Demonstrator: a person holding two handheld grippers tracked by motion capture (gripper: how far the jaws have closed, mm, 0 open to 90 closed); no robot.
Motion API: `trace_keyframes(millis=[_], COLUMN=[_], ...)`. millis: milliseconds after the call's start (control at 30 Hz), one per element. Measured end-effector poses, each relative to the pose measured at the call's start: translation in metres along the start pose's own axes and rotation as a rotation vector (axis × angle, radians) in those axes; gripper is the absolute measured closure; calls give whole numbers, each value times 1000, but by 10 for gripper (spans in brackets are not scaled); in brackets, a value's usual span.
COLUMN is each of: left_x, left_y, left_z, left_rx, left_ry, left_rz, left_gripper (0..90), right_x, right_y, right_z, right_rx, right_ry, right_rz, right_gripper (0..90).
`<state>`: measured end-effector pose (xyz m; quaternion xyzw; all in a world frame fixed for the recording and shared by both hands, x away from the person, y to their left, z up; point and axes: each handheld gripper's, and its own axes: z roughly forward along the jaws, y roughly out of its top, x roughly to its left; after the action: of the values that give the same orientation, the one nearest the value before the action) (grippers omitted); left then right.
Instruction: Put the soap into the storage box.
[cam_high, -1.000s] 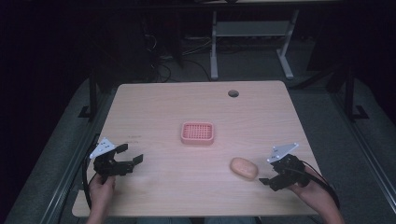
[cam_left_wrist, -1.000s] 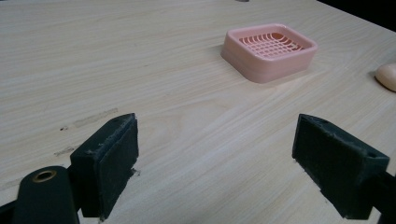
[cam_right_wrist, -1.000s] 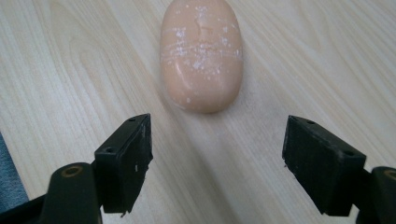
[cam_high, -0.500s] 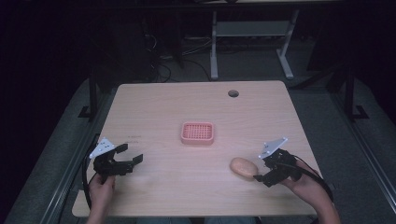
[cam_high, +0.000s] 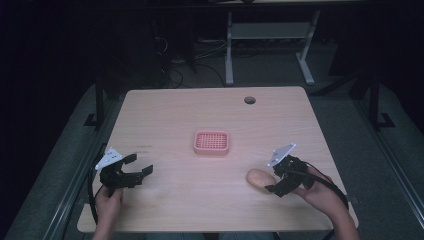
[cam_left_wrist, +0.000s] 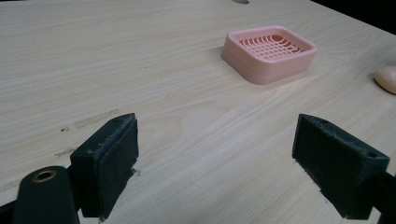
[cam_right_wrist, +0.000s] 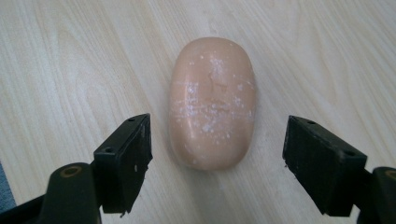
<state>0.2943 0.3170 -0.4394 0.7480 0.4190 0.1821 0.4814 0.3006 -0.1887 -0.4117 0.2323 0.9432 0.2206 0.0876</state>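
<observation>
- Since the earlier frames the right gripper (cam_high: 272, 181) has moved in toward the soap bar (cam_high: 261, 178); before, it stood apart to the right of the bar, and now its jaws reach the bar's right end in the high view. The left gripper (cam_high: 140, 166) has kept its place.
- Nearest to the person, the right gripper (cam_right_wrist: 217, 161) stands wide open. In the right gripper view the soap bar (cam_right_wrist: 212, 102) lies just ahead of the two jaws and in the middle of the gap between them, but not yet between the pads. I see no contact.
- This peach bar is an oval lying flat on the table (cam_high: 175, 120), near its front right part. In the right gripper view its long axis runs straight away from the gripper, so the jaws would close across the short width. I judge that a small push forward is needed before closing, because the near end points at the gap.
- The right hand (cam_high: 320, 192) is clearly the nearer one to the bar; the left gripper (cam_left_wrist: 215, 158) is well apart, at the front left, also wide open and holding nothing.
- Farther off, near the table's middle, sits the pink soap dish (cam_high: 212, 142), empty; in the left gripper view the soap dish (cam_left_wrist: 269, 51) lies ahead and to the right.
- At the far edge there is a small cable hole (cam_high: 249, 100).
</observation>
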Motion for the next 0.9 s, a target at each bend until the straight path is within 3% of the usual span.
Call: trace_keyframes(millis=[333,900], left_x=[1,1], left_y=[0,0], left_z=[-1,-1], left_rx=[0,-2], left_ry=[0,-2], left_rz=[0,-1], left_gripper=[142,142], right_x=[1,-2], right_y=[14,26], right_z=[18,39], right_rx=[55,136], right_ry=[20,39], right_rz=[-26,-21], right_gripper=[223,225])
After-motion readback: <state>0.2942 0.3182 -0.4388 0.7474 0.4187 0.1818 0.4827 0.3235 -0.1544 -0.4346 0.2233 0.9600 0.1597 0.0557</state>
